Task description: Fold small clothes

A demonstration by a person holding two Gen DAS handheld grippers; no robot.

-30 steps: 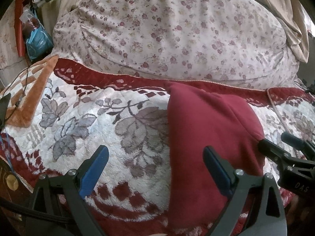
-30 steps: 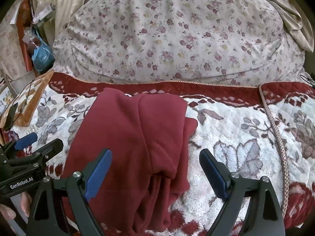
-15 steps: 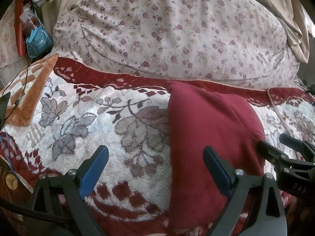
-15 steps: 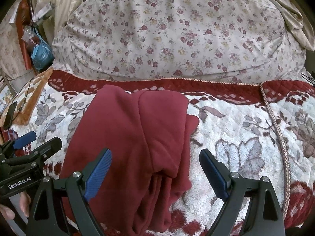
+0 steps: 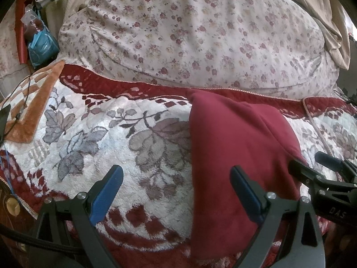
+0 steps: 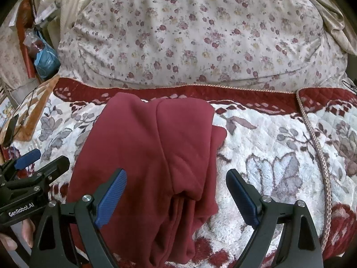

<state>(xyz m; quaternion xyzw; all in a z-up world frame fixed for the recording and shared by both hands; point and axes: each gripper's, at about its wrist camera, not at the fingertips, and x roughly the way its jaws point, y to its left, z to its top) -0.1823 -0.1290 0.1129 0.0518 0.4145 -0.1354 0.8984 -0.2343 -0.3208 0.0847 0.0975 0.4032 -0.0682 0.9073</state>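
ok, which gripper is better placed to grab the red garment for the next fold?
Right, probably. The right gripper is open with the red garment lying between its fingers. The left gripper is also open but mostly over the bare floral blanket, with only its right finger over the cloth.

A dark red fleece garment (image 6: 142,156) lies folded lengthwise, layered, flat on the bed, under the right fingers (image 6: 111,197).
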